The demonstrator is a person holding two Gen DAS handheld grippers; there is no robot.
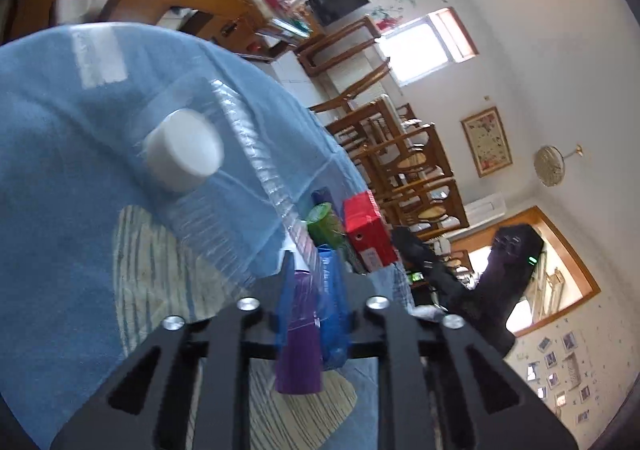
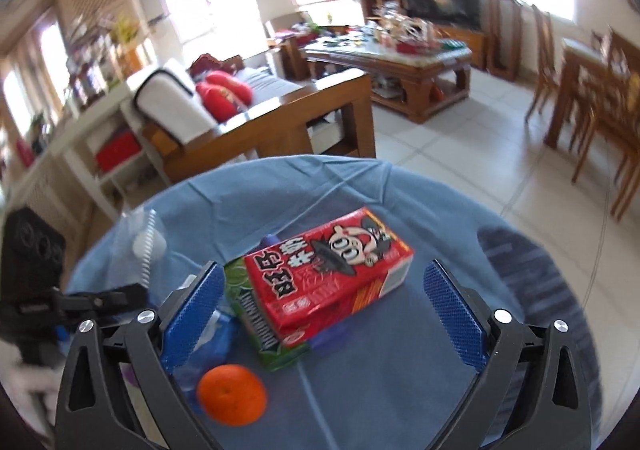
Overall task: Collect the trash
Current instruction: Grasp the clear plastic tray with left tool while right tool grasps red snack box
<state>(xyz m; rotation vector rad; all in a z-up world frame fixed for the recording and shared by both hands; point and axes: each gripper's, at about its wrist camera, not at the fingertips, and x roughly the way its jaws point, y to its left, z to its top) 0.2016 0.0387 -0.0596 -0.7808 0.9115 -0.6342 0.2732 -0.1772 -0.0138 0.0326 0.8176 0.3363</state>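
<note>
Left gripper (image 1: pixel 316 290) jaws pinch a clear ribbed plastic bottle with white cap (image 1: pixel 224 185) near its base. Right gripper (image 2: pixel 324 314) jaws spread wide — red printed drink carton (image 2: pixel 332 274) between them on the blue-clothed counter (image 2: pixel 360 378), untouched.

Red carton (image 2: pixel 334 270) and orange (image 2: pixel 232 394) between wide-spread blue fingers (image 2: pixel 454 312)

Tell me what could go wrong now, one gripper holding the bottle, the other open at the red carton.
The red carton lies on a green carton; the open right gripper could shove the pile instead of gripping. The orange beside that gripper may get knocked and roll off the table. The left gripper pinches the bottle near one end, so it might slip.
</note>
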